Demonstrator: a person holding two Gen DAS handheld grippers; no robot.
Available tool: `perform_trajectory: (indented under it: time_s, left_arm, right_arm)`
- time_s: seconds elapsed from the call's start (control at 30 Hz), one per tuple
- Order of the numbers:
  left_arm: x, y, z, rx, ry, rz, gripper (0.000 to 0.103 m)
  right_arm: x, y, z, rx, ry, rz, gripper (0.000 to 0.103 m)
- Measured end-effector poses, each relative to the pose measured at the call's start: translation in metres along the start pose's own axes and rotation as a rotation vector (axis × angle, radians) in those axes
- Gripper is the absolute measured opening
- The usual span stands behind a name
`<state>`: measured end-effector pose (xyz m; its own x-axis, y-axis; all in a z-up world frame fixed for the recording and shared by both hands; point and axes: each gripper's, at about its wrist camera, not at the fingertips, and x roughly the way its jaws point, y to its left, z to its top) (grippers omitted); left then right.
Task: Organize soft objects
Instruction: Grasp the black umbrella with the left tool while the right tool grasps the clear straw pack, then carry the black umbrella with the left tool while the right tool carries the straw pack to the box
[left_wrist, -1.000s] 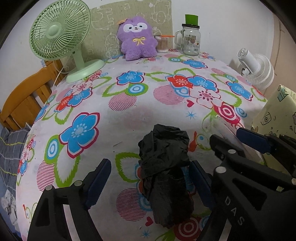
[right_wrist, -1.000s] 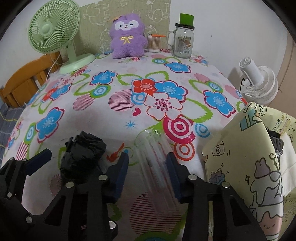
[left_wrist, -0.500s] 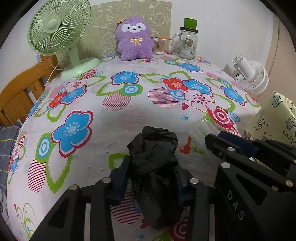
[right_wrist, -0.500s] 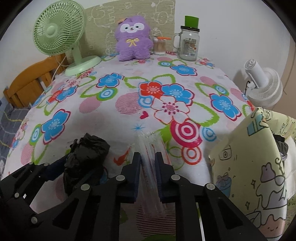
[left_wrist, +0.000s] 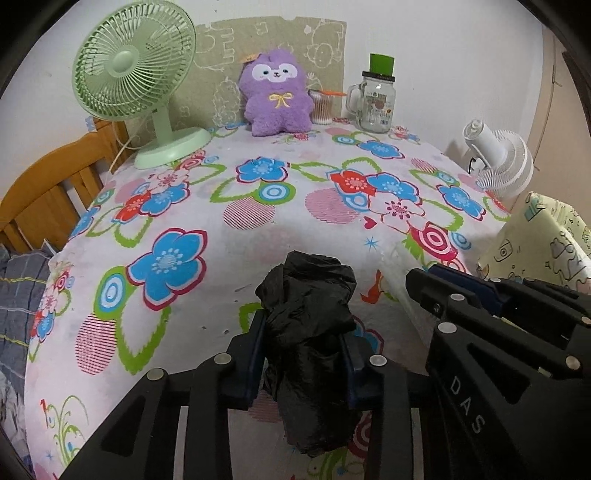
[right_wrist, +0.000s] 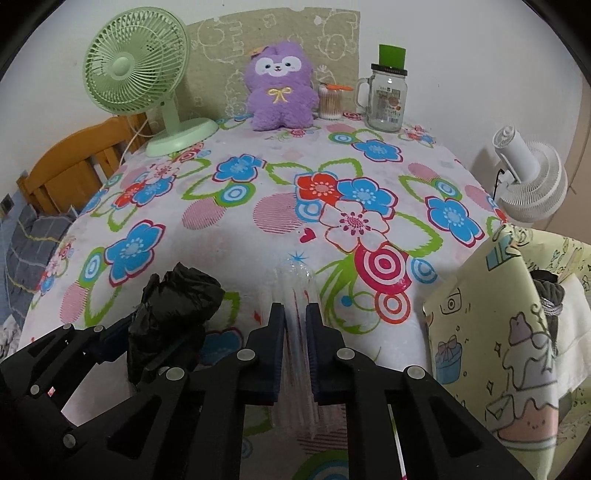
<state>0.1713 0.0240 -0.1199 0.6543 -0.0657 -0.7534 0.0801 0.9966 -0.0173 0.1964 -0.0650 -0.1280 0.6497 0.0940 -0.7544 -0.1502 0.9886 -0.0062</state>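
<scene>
Two grippers are at work, each clamped on a soft plastic thing near the six o'clock edge of the worktop (left_wrist: 229, 240), which wears a white cloth printed with blue and red flowers. The left gripper (left_wrist: 301, 354) has its jaws closing on a crumpled black plastic bag (left_wrist: 308, 332), the pads pressing both flanks at mid-length. The right gripper (right_wrist: 295, 339) is fully shut on a flattened clear plastic bag (right_wrist: 295, 291), pinched thin between the pads.

Both bags look feather-light, limp and slick. I judge that they will sag and shift in the grip rather than resist, and that neither can break. The black one is bulky enough to hold by its bunched middle; the clear one is best held where its layers are folded together, since a single film could slide out.

At three o'clock stands a pale yellow cartoon-printed fabric bin (right_wrist: 491, 332), a likely place for them. At twelve o'clock sit a purple plush toy (left_wrist: 275, 96), a mint-green desk fan (left_wrist: 136, 70) and a glass mug-jar with a green lid (left_wrist: 376, 99).

Moulded letters "DAS" show on the right gripper's arm in the left view. The jar's label is too small to read.
</scene>
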Motion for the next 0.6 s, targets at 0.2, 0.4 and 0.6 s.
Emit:
perform_trajectory:
  time_s: [0.2, 0.4, 0.6]
  left_arm:
    - [-0.016, 0.002, -0.004, -0.005, -0.026, 0.011, 0.034]
    - [-0.035, 0.001, -0.006, -0.008, -0.058, 0.019, 0.034]
    - [-0.056, -0.001, -0.007, -0.006, -0.096, 0.028, 0.034]
  right_arm:
    - [-0.015, 0.004, -0.003, -0.009, -0.025, 0.011, 0.014]
    - [-0.034, 0.008, -0.005, -0.018, -0.054, 0.015, 0.014]
    - [-0.055, 0.009, -0.007, -0.023, -0.091, 0.020, 0.014]
